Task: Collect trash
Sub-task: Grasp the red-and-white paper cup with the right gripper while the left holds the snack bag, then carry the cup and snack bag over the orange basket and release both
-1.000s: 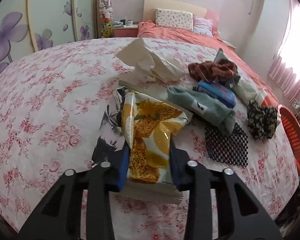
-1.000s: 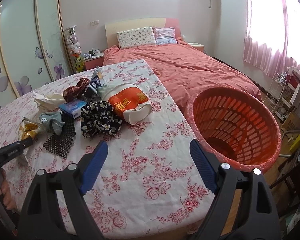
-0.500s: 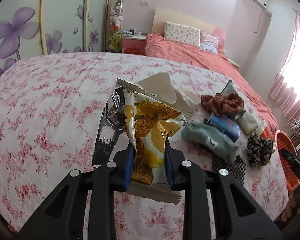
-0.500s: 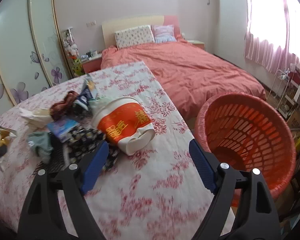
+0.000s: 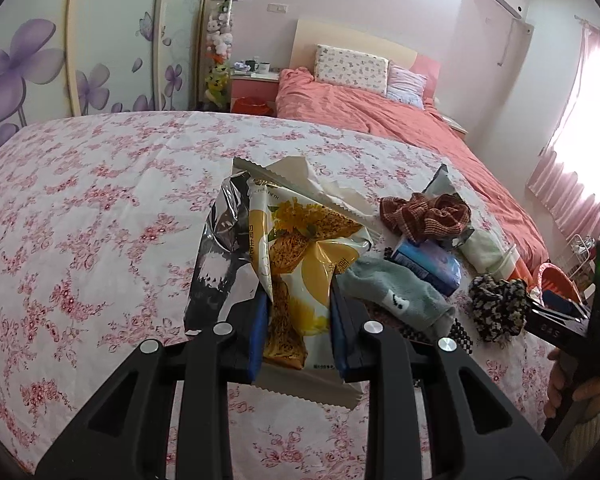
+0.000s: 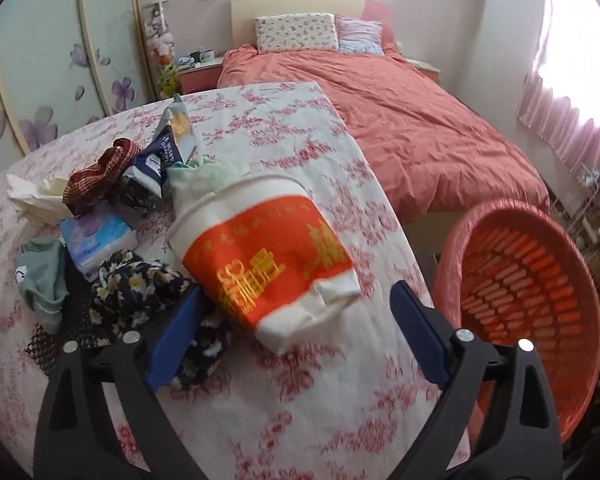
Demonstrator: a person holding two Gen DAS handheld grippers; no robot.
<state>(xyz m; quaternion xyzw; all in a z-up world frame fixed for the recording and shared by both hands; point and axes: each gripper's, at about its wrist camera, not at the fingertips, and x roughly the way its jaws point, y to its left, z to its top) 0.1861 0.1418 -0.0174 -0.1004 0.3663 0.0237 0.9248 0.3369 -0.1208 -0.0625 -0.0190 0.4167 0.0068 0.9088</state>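
Two grippers work at once: the left gripper (image 5: 298, 330) pinches the yellow snack wrapper (image 5: 300, 264) above the floral surface (image 5: 100, 216), while the right gripper (image 6: 296, 334), fingers spread wide, should straddle the toppled noodle cup (image 6: 268, 256) squarely before closing, the orange basket (image 6: 528, 300) waiting just beside.

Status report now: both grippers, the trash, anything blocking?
Left gripper shut on yellow snack wrapper. Right gripper open, at the tipped noodle cup. Floral cloth against its left finger. Orange basket beside table.
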